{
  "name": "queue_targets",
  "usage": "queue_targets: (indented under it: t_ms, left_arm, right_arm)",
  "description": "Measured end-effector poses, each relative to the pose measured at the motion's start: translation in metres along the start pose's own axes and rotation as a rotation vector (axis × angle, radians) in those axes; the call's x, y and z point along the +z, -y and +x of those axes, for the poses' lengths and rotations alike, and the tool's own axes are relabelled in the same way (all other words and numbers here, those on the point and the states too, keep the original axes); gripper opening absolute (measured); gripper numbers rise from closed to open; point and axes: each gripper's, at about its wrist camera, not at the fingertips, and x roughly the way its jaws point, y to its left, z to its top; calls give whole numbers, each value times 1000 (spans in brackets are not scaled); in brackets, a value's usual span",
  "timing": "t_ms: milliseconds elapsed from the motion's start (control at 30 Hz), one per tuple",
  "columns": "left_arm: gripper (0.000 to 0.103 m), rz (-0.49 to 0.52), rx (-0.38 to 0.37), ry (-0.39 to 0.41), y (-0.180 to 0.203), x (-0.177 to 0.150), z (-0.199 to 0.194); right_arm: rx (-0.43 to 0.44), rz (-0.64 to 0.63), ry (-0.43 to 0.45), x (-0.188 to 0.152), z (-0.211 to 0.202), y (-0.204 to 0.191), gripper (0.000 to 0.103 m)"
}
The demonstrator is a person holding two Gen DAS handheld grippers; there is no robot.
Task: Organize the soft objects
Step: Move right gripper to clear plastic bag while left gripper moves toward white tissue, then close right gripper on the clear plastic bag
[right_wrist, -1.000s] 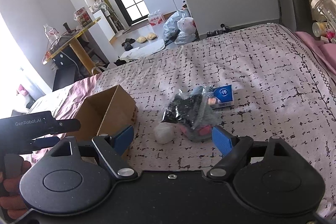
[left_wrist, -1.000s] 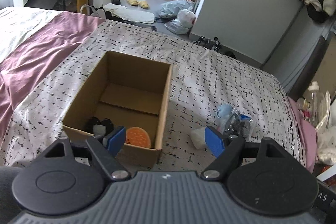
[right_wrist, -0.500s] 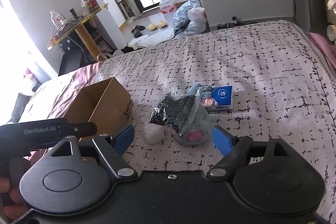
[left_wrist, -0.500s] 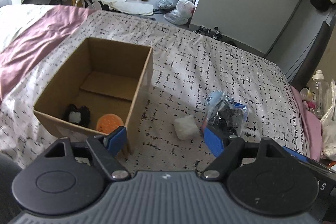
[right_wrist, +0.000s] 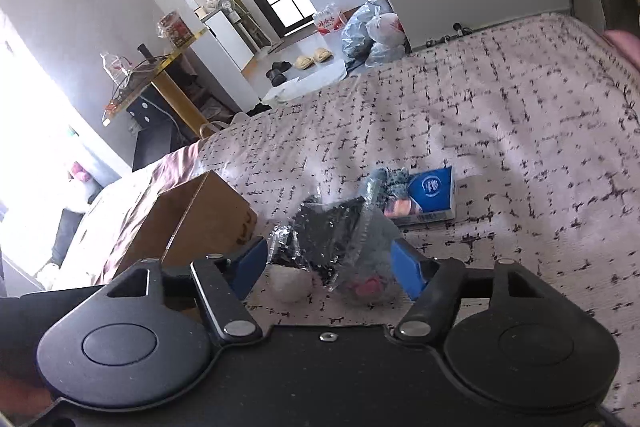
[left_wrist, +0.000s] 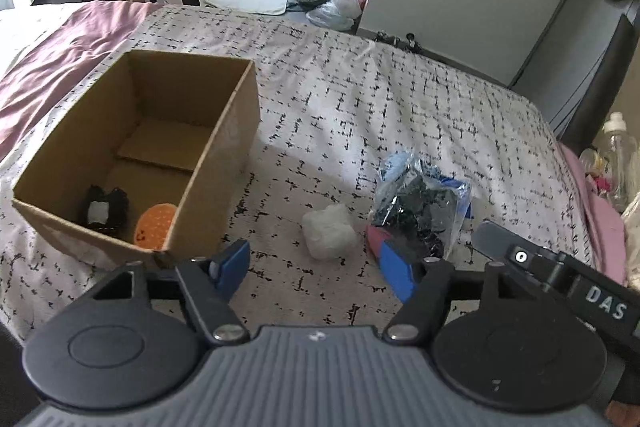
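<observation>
Bagged dark soft goods (right_wrist: 340, 243) on the patterned bed (right_wrist: 500, 115), white wad (left_wrist: 328, 231) just beside, cardboard box (left_wrist: 224, 131) (orange piece (left_wrist: 154, 227) inside) further left; right gripper (right_wrist: 330, 263) fingers closing either side of the bag, left gripper (left_wrist: 314, 265) fingers closing, parted, empty, before the wad.

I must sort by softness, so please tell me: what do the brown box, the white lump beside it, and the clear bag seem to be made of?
The box looks like plain matte corrugated cardboard: brown, with stiff folded flaps. The white lump seems a soft cotton-like or foam wad, matte and slightly crumpled; I cannot tell which. The bag appears to be thin glossy plastic film, wrinkled and see-through, with dark contents inside.
</observation>
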Motion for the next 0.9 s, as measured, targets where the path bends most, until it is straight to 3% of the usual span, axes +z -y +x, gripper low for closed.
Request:
queue_targets:
  t_ms: [300,633,767,900]
  left_arm:
    - [59,9,-1,-42,7,1,29]
    - [56,19,-7,-80,10,5,59]
    - [56,16,-11,-90,10,7,69]
    - [56,18,-11,-94,12,8,79]
  right_arm:
    - [-5,5,-7,0,22,7,61]
    - [4,22,-15,-1,39,10,56]
    - [34,18,-1,-1,41,10,36]
    - [61,18,13,-1,42,9,31]
